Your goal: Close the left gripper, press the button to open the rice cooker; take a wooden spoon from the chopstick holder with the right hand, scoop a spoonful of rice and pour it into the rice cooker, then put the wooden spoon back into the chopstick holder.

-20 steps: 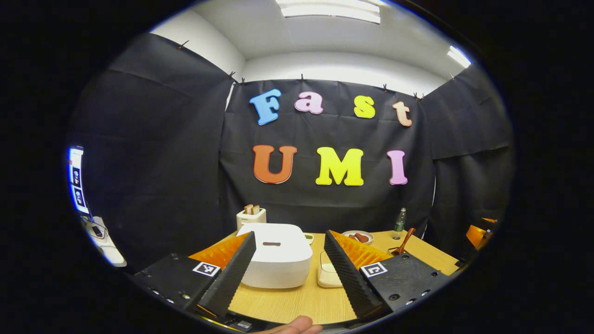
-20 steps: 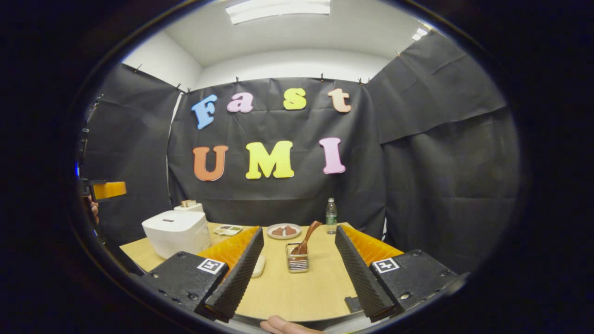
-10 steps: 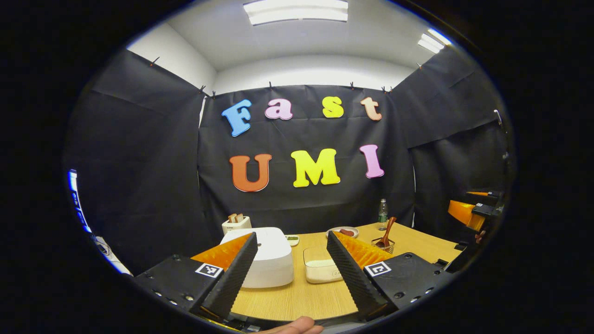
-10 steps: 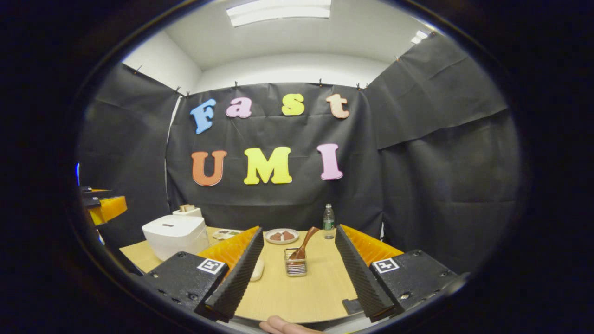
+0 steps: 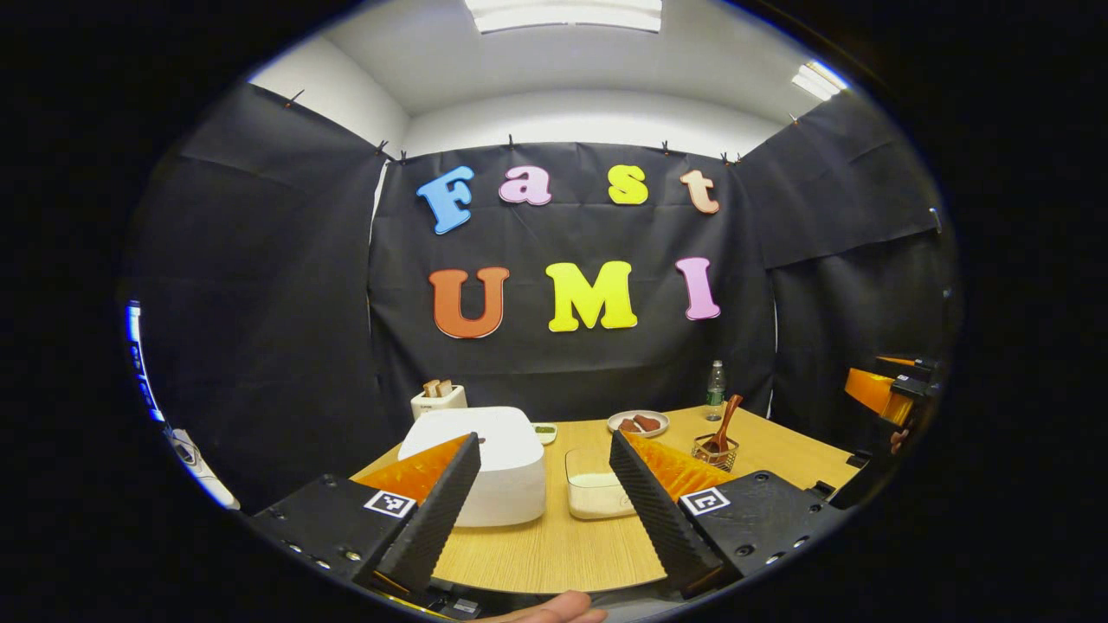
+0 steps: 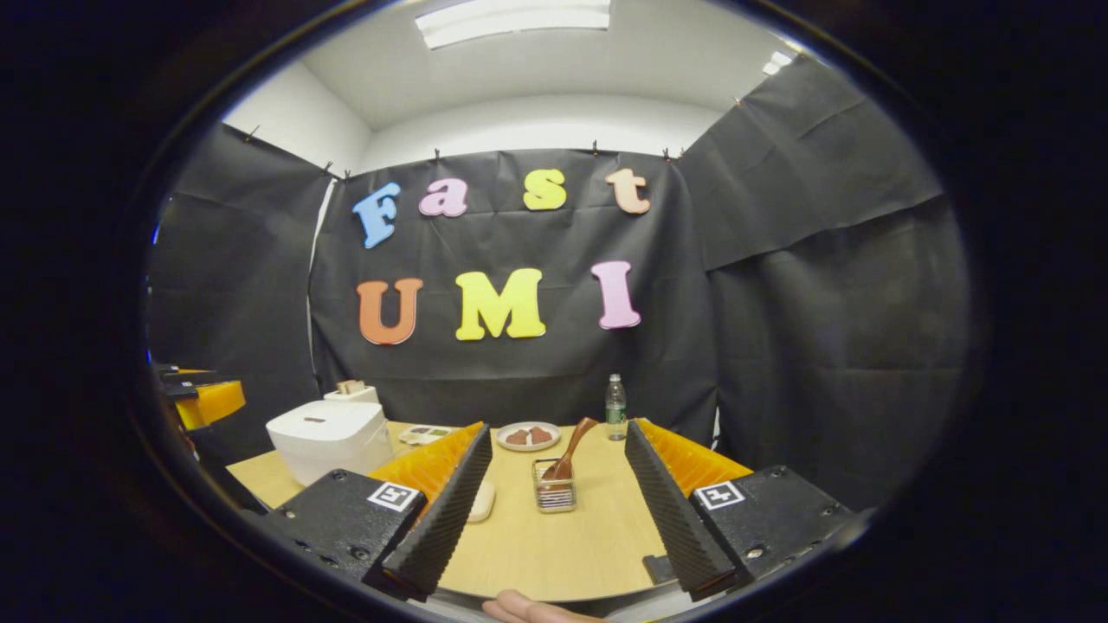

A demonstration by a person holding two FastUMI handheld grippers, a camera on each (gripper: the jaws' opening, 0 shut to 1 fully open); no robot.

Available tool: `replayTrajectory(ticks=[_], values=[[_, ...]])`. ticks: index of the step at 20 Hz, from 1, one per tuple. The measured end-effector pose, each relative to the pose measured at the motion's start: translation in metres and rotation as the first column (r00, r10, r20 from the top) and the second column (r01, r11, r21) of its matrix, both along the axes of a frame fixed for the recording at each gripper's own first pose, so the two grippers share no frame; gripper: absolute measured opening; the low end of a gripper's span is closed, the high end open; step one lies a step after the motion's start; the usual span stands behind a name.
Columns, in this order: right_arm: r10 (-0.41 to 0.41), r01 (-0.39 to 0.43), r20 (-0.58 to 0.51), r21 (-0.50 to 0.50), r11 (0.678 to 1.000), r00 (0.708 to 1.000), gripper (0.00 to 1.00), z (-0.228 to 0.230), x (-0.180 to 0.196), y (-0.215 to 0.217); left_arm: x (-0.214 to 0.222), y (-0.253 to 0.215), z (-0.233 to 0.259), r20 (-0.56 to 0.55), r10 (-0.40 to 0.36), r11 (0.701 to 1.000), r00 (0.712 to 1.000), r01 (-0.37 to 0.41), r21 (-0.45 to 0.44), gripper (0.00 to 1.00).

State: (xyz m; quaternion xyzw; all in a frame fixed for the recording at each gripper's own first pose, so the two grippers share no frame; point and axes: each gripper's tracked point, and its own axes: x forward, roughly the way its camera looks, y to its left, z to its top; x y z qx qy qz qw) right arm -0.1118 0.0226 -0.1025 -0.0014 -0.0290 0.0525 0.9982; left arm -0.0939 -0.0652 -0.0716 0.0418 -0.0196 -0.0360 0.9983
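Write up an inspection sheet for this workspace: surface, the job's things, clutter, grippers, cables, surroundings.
Surface: wooden table, bare at the near edge.
Job's things: white rice cooker, lid down; clear rice container beside it; wooden spoon leaning in the wire chopstick holder.
Clutter: toaster with bread, plate of food, water bottle, small dish.
Grippers: left gripper open, holding nothing; right gripper open, holding nothing, facing the holder.
Cables: nothing seen.
Surroundings: black cloth walls, ceiling lights on.
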Motion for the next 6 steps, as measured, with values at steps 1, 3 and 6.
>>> replayTrajectory(ticks=[1,3,6], values=[[0.002,-0.002,0.001,0.003,1.000,1.000,1.00,0.0003,-0.0010,0.0007,-0.0006,0.0006,0.0009,0.003,-0.001,1.000,1.000,0.001,-0.001,0.95],[0.007,-0.007,0.006,0.004,1.000,1.000,0.99,0.0012,-0.0009,0.0018,-0.0022,-0.0014,0.0000,0.001,-0.009,1.000,1.000,0.009,-0.004,0.95],[0.012,-0.012,0.007,0.013,1.000,1.000,1.00,0.0000,-0.0004,0.0015,-0.0024,-0.0016,-0.0043,-0.008,-0.020,1.000,1.000,0.019,-0.009,0.95]])
